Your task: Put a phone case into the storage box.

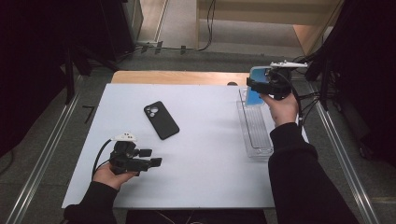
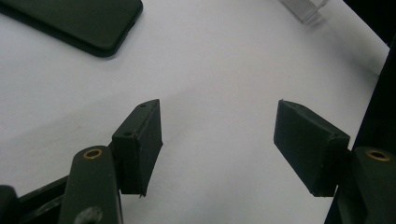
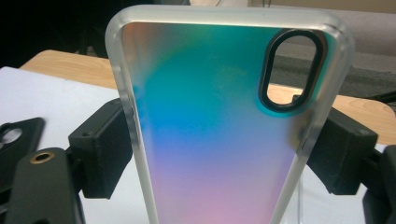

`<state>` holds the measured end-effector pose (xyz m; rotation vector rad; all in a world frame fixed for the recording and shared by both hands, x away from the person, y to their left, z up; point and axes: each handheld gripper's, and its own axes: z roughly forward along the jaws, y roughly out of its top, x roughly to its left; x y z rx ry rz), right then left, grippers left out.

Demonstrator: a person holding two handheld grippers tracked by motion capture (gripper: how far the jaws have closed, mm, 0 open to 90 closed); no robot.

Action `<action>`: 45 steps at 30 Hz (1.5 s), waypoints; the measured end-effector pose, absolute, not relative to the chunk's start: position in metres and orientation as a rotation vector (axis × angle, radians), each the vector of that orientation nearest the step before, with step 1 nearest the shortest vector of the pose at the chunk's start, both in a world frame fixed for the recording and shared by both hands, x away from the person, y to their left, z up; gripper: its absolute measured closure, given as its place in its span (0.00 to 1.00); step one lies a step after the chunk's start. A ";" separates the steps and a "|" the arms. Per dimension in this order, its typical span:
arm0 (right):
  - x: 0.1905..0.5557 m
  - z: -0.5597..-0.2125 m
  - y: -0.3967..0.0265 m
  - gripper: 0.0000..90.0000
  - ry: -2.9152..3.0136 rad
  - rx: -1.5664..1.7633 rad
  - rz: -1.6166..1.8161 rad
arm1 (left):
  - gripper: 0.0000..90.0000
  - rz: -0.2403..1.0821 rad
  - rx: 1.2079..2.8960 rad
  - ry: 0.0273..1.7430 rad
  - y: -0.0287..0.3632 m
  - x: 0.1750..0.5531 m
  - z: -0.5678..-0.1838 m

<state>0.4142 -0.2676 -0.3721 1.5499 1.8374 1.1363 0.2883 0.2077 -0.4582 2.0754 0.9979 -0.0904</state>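
Holding: the right gripper (image 1: 258, 84) is clamping an iridescent phone case (image 3: 219, 126) by its two long edges, one black pad pressing on each side.
Case position: it is being carried clear of the table, above the far end of the clear plastic tray (image 1: 254, 135) at the table's right side, as the high view is showing.
Case appearance: the right gripper view is showing a frosted translucent rim, a back shading from teal through blue to pink, and an oval black-ringed camera cutout (image 3: 292, 70) near the upper right corner.
Case attitude: it is standing roughly upright between the fingers, cutout end pointing away from the hand.
Left gripper (image 1: 152, 157): it is resting low over the near left part of the white table (image 1: 205, 154), the person's left hand (image 1: 109, 175) wrapping its body.
Left fingers (image 2: 140, 144): they are standing well apart with bare table between them, gripping nothing.
Black phone (image 1: 161, 120): it is lying flat, camera side up, on the table between the two grippers, well apart from both; its corner is showing at the upper left of the left gripper view.
Tray: it is lying lengthwise along the right edge of the table, just beside the person's right forearm.
Right hand (image 1: 282, 109): it is reaching forward over the tray's far half.
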 end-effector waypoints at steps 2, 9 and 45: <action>0.423 -0.375 -0.270 0.17 1.821 1.580 1.122 | 0.37 -0.090 2.078 0.993 0.208 0.288 -0.458; 0.440 -0.390 -0.274 0.17 1.800 1.617 1.088 | 0.37 -0.097 2.080 0.988 0.206 0.288 -0.458; 0.486 -0.449 -0.271 0.16 1.776 1.687 1.023 | 0.37 -0.108 2.083 0.979 0.205 0.289 -0.460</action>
